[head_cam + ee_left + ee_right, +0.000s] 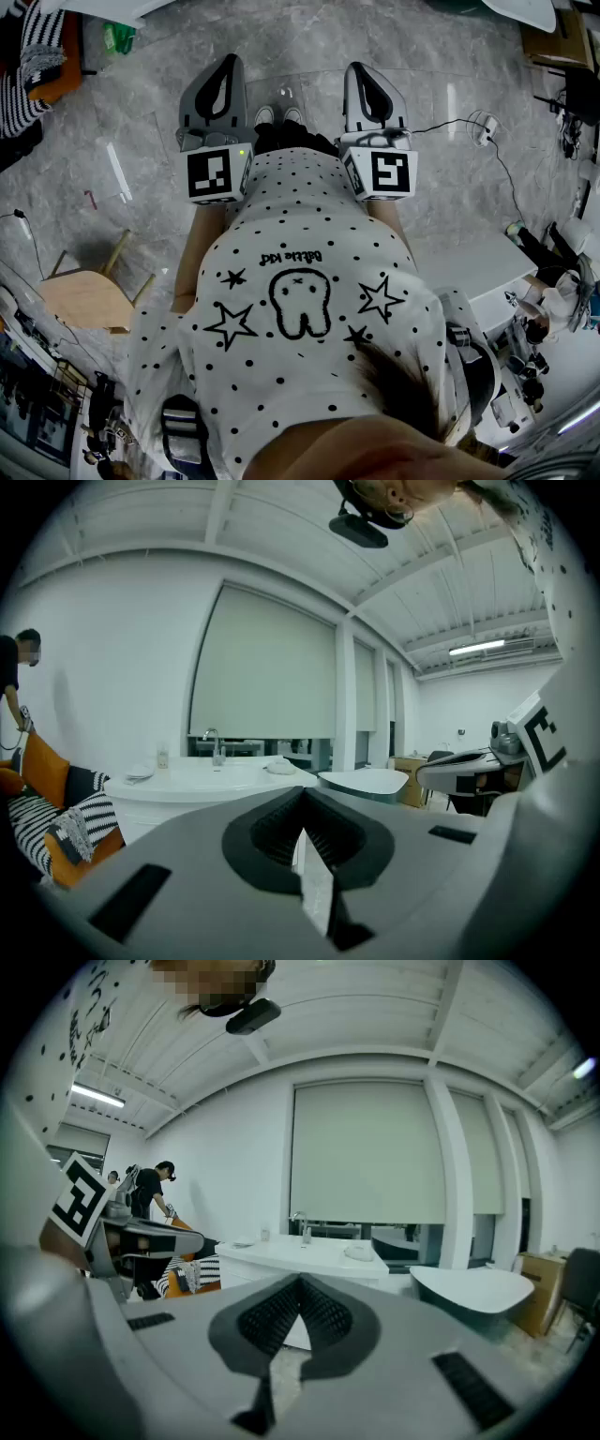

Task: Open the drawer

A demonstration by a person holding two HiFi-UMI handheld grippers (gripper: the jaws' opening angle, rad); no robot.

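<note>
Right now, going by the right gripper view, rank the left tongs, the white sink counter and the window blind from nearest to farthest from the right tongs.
1. left tongs, close by at the left.
2. white sink counter, ahead in the centre.
3. window blind, on the far wall behind the counter.

1. Both gripper views are filled with bright, even white light; a ceiling strip lamp (478, 649) is seen lit.
2. Straight lines are bent hard at every edge, and the corners are cut off in black.
3. The head view is lit more dimly; pale glare streaks are laid on the grey floor (441, 56).
4. The left gripper (302, 803) is rendered soft close to the lens.
</note>
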